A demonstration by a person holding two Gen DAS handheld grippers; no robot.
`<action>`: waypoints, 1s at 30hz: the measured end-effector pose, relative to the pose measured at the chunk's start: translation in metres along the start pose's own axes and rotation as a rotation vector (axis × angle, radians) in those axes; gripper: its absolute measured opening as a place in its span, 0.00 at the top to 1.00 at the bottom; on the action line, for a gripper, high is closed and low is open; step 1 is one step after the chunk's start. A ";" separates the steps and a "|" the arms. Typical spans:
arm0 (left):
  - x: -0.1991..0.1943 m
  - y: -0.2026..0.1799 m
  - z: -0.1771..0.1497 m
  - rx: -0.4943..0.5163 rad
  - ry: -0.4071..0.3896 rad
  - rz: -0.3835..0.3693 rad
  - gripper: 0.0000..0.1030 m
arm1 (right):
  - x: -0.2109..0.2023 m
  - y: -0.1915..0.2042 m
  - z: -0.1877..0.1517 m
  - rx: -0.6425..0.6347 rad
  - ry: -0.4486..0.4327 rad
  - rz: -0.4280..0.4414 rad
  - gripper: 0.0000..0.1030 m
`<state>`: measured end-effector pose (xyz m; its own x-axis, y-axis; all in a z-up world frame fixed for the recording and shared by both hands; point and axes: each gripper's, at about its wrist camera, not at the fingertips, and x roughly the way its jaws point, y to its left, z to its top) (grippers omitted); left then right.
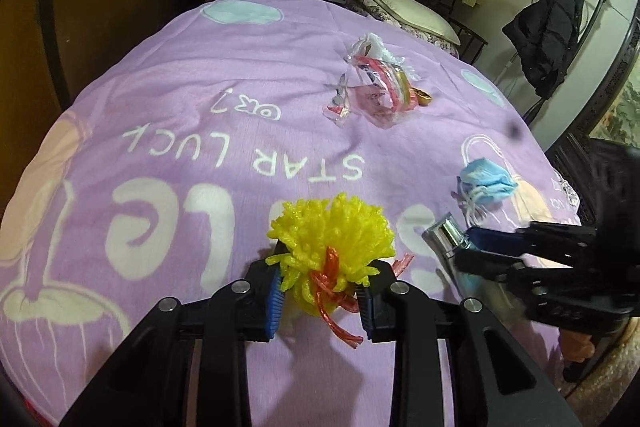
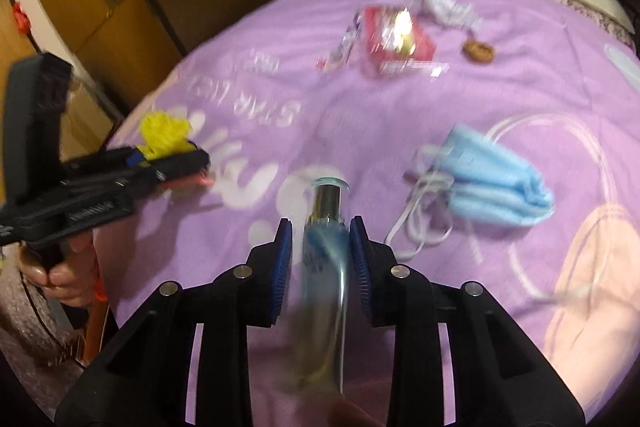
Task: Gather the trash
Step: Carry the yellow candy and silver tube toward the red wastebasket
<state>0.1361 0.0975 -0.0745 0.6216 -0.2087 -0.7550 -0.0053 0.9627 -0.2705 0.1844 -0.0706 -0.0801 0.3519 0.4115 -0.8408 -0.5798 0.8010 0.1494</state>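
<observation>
Right gripper point(image 2: 320, 259) clamps a glass bottle point(image 2: 325, 267) (silver neck forward) over the purple blanket point(image 2: 280, 87); blue mask point(image 2: 492, 179) right, left gripper point(image 2: 188, 155) holding yellow netting point(image 2: 164, 131).

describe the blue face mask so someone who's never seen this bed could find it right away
On the purple blanket, look right of the bottle in the right tongs. The face mask lies crumpled there, the only pale blue pleated thing, with white ear loops trailing.

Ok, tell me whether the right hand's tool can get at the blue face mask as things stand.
Probably not yet: the right tool is shut on a glass bottle. The blue face mask lies uncovered on the purple blanket just beyond, with nothing between, so the way is free once the bottle goes.
</observation>
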 end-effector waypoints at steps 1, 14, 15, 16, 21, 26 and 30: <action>-0.002 0.000 -0.001 0.000 -0.002 0.001 0.71 | 0.003 0.004 -0.001 -0.022 0.017 -0.036 0.63; -0.039 0.008 -0.017 -0.024 -0.051 0.010 0.71 | -0.016 0.012 -0.006 0.014 -0.004 -0.076 0.69; -0.043 0.008 -0.018 -0.025 -0.057 0.010 0.71 | -0.020 0.010 -0.005 0.030 -0.021 -0.060 0.69; -0.047 0.008 -0.019 -0.027 -0.064 0.012 0.71 | -0.023 0.011 -0.004 0.037 -0.034 -0.049 0.69; -0.073 0.016 -0.023 -0.046 -0.107 0.027 0.71 | -0.037 0.023 0.006 0.039 -0.088 0.010 0.69; -0.105 0.035 -0.031 -0.093 -0.153 0.073 0.71 | -0.051 0.058 0.018 -0.013 -0.133 0.105 0.69; -0.135 0.057 -0.045 -0.151 -0.187 0.134 0.71 | -0.050 0.097 0.030 -0.082 -0.152 0.207 0.69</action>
<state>0.0166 0.1730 -0.0154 0.7414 -0.0327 -0.6703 -0.2052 0.9399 -0.2728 0.1326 -0.0003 -0.0081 0.3224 0.6287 -0.7077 -0.7063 0.6575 0.2624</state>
